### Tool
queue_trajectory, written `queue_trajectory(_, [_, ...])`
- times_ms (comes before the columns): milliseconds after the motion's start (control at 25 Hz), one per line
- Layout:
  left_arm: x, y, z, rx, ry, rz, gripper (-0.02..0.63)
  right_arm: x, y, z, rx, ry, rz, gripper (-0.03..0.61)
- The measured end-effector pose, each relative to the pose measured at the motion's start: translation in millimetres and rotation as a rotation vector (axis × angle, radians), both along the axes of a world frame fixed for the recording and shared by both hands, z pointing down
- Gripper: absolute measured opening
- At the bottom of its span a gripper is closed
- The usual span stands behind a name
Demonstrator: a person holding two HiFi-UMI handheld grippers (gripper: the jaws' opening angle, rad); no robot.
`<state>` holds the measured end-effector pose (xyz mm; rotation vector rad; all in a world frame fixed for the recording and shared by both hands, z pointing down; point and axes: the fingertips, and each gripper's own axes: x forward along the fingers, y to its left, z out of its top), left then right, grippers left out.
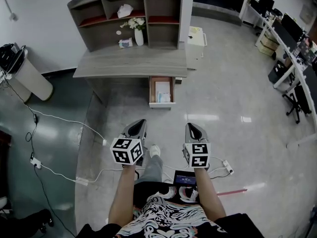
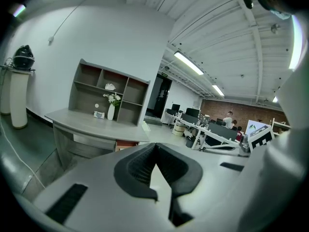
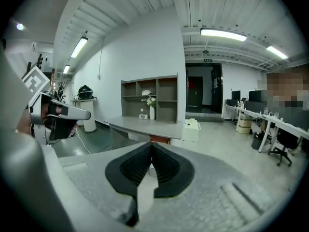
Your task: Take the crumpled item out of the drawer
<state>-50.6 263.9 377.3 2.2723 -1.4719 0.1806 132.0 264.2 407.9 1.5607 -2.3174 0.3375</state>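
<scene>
The open drawer (image 1: 162, 104) under the desk (image 1: 131, 62) holds pale things (image 1: 162, 90), too small to tell whether any is crumpled; one white wad (image 1: 125, 10) sits in a shelf cubby; the left gripper (image 1: 137, 125) and right gripper (image 1: 193, 128) hang well short of the drawer, each with jaws together on nothing.

White vase (image 1: 139, 36) on grey desk (image 1: 129, 63) — pale bin (image 1: 33, 78) nearby
</scene>
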Motion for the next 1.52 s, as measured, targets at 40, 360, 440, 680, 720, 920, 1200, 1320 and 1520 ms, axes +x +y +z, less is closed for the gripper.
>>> queue_trajectory(40, [-2.2,-9.9,3.6,-0.001,-0.011,-0.006,0.006,-0.5,-10.0,2.9,0.000,-0.003,-0.001,0.005])
queue_trajectory(360, [-43.7,-131.9,25.4,-0.024,0.039,-0.068,0.006,-28.9,-123.7,19.6,-0.055,-0.127,-0.055,0.005])
queue_trajectory(440, [-53.0,-169.5,32.3,-0.050,0.057,-0.063,0.006,-35.7,-158.8,32.5,-0.089,-0.047,-0.045,0.006])
queue_trajectory(680, [-66.4,-259.4,59.1,-0.124,0.058,-0.036,0.006,-51.3,-242.6,53.6,-0.127,0.060,-0.038,0.006])
queue_trajectory(720, [-66.6,-271.8,61.9,-0.129,0.059,-0.027,0.006,-52.4,-254.4,56.5,-0.135,0.059,-0.033,0.006])
queue_trajectory(920, [-64.0,-317.3,79.6,-0.151,0.058,0.021,0.006,-62.2,-293.9,68.5,-0.173,0.060,-0.033,0.006])
queue_trajectory(1200, [-40.5,-346.0,91.9,-0.156,0.009,0.098,0.007,-72.3,-315.9,68.6,-0.180,0.045,-0.069,0.006])
queue_trajectory(1320, [-36.8,-352.1,96.6,-0.168,0.017,0.096,0.006,-69.3,-320.5,76.8,-0.197,0.058,-0.079,0.006])
queue_trajectory(1520, [-39.2,-357.3,109.2,-0.204,0.012,0.071,0.006,-69.1,-324.5,89.4,-0.227,0.052,-0.115,0.005])
